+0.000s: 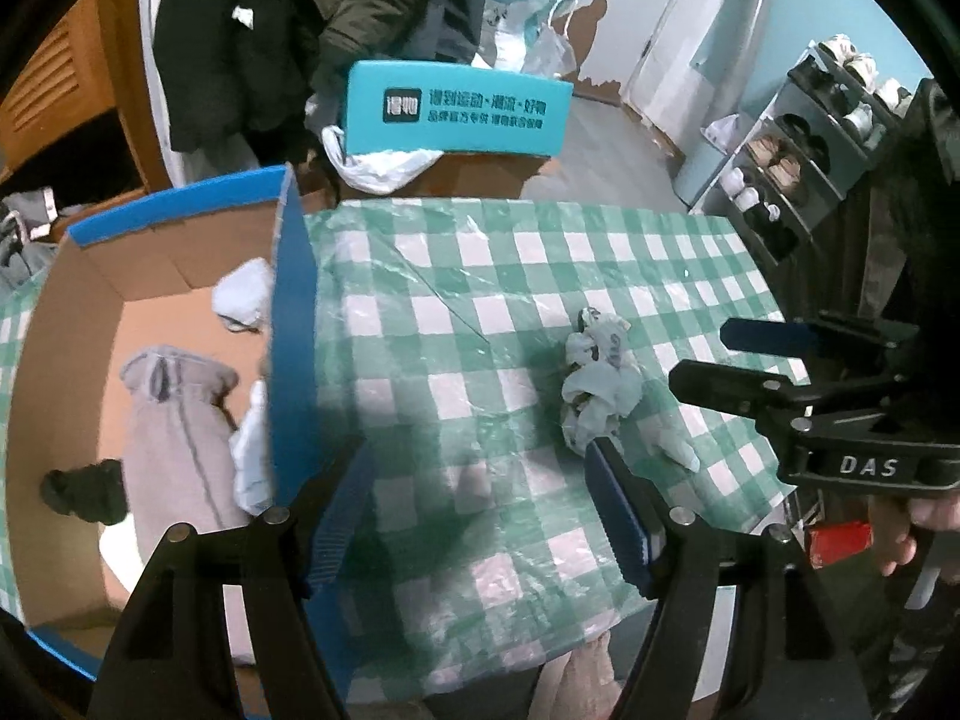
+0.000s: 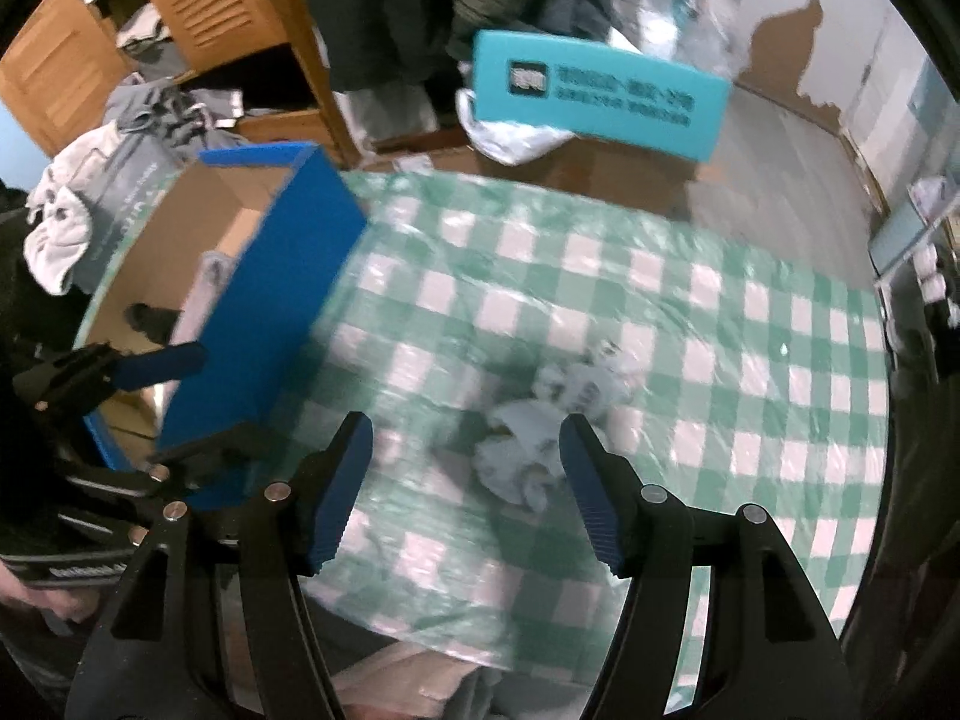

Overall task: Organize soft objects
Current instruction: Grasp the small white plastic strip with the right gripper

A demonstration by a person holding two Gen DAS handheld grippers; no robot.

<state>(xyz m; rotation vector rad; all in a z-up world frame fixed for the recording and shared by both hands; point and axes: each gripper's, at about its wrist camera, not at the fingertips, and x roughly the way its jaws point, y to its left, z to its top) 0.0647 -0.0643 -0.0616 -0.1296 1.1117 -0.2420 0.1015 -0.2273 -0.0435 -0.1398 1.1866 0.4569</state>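
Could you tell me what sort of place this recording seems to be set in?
Probably a lived-in home room, perhaps an entryway or bedroom: a shoe rack, dark coats hanging beside a wooden wardrobe, and a table under a checked tablecloth.

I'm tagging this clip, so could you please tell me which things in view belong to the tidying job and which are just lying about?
Part of the job:
- crumpled patterned cloth on the checked tablecloth
- blue cardboard box
- grey garment, dark item and pale cloths inside it
- left gripper and right gripper, both open

Just lying about:
- teal box
- shoe rack
- hanging coats
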